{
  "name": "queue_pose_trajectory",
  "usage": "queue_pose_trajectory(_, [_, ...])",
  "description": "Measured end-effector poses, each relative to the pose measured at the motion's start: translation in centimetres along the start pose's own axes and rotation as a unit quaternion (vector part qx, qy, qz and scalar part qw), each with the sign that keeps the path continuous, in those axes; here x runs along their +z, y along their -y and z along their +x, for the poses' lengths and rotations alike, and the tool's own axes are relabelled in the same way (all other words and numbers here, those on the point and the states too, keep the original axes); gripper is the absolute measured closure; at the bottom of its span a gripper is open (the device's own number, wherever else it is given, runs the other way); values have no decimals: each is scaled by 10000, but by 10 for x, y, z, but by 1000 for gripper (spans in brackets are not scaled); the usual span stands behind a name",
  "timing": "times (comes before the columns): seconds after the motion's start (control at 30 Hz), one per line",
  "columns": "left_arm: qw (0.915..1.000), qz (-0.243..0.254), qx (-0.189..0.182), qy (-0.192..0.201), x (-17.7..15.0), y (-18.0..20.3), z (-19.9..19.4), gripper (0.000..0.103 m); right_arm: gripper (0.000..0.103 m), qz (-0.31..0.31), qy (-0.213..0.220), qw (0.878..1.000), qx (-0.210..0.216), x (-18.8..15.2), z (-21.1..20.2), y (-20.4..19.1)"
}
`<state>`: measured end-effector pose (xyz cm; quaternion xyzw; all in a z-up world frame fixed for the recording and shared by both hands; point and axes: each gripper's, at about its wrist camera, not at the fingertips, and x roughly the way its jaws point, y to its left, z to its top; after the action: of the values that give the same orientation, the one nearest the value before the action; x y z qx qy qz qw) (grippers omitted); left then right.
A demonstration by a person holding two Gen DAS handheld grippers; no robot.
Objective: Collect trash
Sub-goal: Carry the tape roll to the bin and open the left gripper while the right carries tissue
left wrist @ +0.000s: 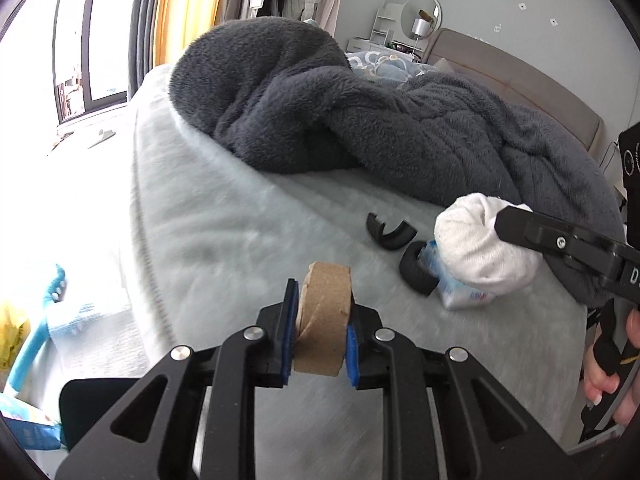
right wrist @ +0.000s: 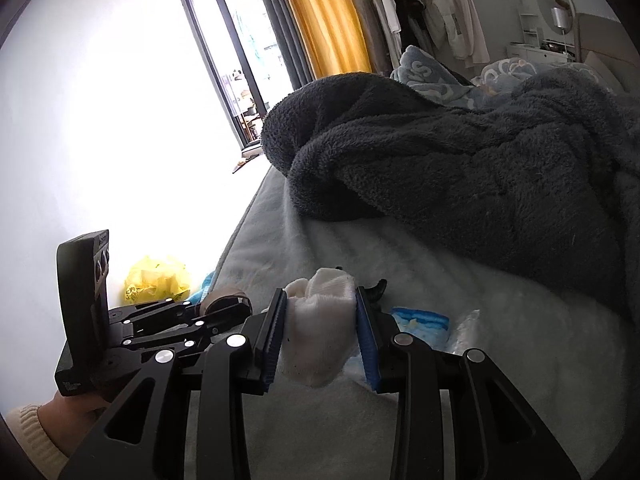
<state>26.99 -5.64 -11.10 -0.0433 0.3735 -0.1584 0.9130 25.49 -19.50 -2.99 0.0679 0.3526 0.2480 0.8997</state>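
My left gripper (left wrist: 322,334) is shut on a brown cardboard tube (left wrist: 324,316), held just above the pale bed cover (left wrist: 224,232). My right gripper (right wrist: 322,336) is shut on a balled white sock (right wrist: 320,332), which also shows at the right of the left wrist view (left wrist: 476,240). Under the sock lies a blue and white plastic packet (left wrist: 460,292), also in the right wrist view (right wrist: 420,320). Two curved black plastic pieces (left wrist: 390,236) lie on the cover beside it. The left gripper and its tube show at the left of the right wrist view (right wrist: 228,308).
A big dark grey fleece blanket (left wrist: 360,120) is heaped across the bed behind the items. A yellow bag (right wrist: 158,280) sits on the floor left of the bed. A blue item (left wrist: 36,332) lies on the floor there. Window and orange curtain (right wrist: 320,16) lie beyond.
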Motion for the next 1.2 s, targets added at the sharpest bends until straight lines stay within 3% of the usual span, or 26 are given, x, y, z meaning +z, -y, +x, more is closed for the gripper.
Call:
queue_pose_trajectory(0.37, [9997, 51, 239, -98, -28, -41, -39, 81, 69, 55, 73, 9994, 326, 1, 10, -53])
queue_pose_trajectory(0.63, [9974, -10, 592, -415, -55, -84, -48, 81, 68, -55, 33, 9984, 555, 1, 24, -94])
queue_pose_trajectory(0.87, [9919, -384, 753, -951, -85, -128, -47, 81, 68, -120, -26, 9969, 781, -4, 37, -133])
queue_pose_trajectory(1.2, [9750, -1034, 808, -1791, -139, -182, -40, 81, 68, -310, -312, 9938, 1019, -21, 63, -190])
